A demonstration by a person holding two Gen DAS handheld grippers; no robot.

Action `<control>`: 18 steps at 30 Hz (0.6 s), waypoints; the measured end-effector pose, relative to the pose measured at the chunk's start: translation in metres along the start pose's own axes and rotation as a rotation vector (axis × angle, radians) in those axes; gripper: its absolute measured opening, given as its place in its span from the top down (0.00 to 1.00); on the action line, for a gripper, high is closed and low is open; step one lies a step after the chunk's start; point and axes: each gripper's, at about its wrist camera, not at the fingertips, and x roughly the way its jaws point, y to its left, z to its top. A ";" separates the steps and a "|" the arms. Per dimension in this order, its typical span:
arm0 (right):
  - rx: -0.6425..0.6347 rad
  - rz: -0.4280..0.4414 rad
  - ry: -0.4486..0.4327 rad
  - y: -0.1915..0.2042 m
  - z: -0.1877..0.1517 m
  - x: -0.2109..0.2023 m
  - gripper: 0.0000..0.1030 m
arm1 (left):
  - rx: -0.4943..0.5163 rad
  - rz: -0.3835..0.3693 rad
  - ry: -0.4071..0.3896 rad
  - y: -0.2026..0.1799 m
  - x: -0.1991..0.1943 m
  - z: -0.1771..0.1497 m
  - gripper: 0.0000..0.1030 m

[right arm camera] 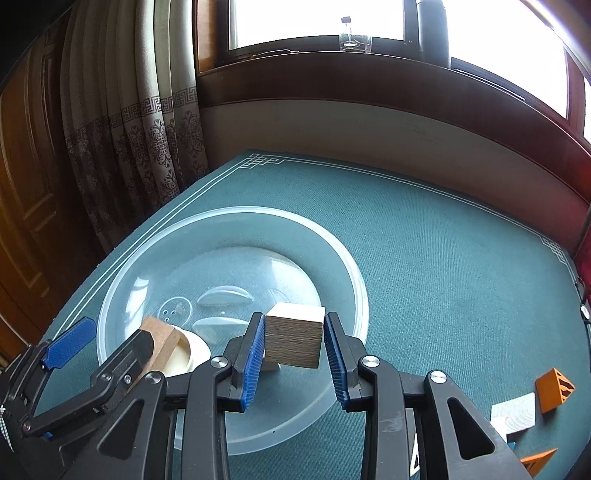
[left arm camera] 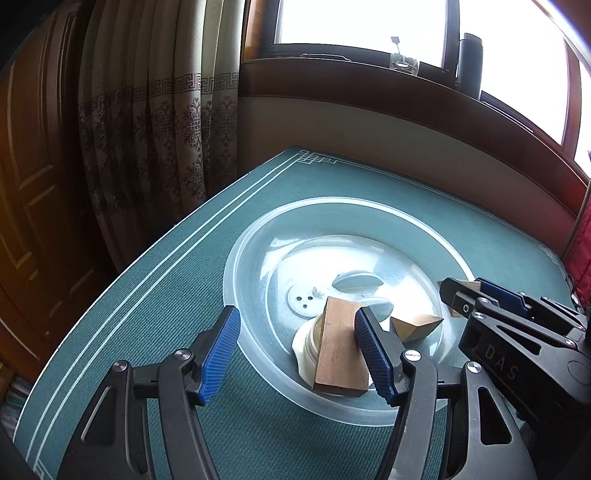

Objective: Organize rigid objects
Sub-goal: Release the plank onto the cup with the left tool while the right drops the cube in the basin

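While the clear plastic bowl (left arm camera: 236,258) sits on the green mat (left arm camera: 147,295) in the middle of both views, it holds several pieces. In the left wrist view a flat brown wooden block (left arm camera: 338,349) leans in the lower part of the bowl, against a white round cup (left arm camera: 304,347). To the right of them lies a small wooden piece with sharp corners (left arm camera: 415,326). The bowl is see-through, round and smooth, with a wide rim; its bottom has two oval bumps and a small disc with holes.

The left gripper (left arm camera: 295,354) has its jaws open. The brown block stands between the ribbed blue pads; the right pad is at the edge of the block, and the left pad is well apart from it.

In the right wrist view the right gripper (right arm camera: 293,356) holds a wooden cube (right arm camera: 293,341) over the bowl, in the lower centre of the frame. The cube has a pale top and a side with fine layered lines. The left pad presses on it, and the jaws are narrow around it.

At the lower right of this view, outside the bowl, a white block with curved lines (right arm camera: 515,411) lies on the mat just beside an orange hollow piece (right arm camera: 554,389). Another orange piece (right arm camera: 539,459) is at the bottom edge.

The mat is woven, with thin white border lines. A patterned curtain (left arm camera: 147,129) hangs at the upper left, and a window (left arm camera: 351,22) is at the top.
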 end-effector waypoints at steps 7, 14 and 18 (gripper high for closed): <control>0.035 0.009 -0.008 -0.009 -0.004 -0.003 0.53 | 0.000 0.000 0.000 0.000 0.000 0.000 0.36; 0.034 0.000 -0.018 -0.006 -0.007 -0.012 0.53 | 0.003 -0.003 0.000 -0.001 0.002 0.000 0.36; 0.043 -0.004 -0.025 -0.007 -0.009 -0.017 0.53 | 0.009 -0.006 -0.003 -0.004 0.002 0.002 0.35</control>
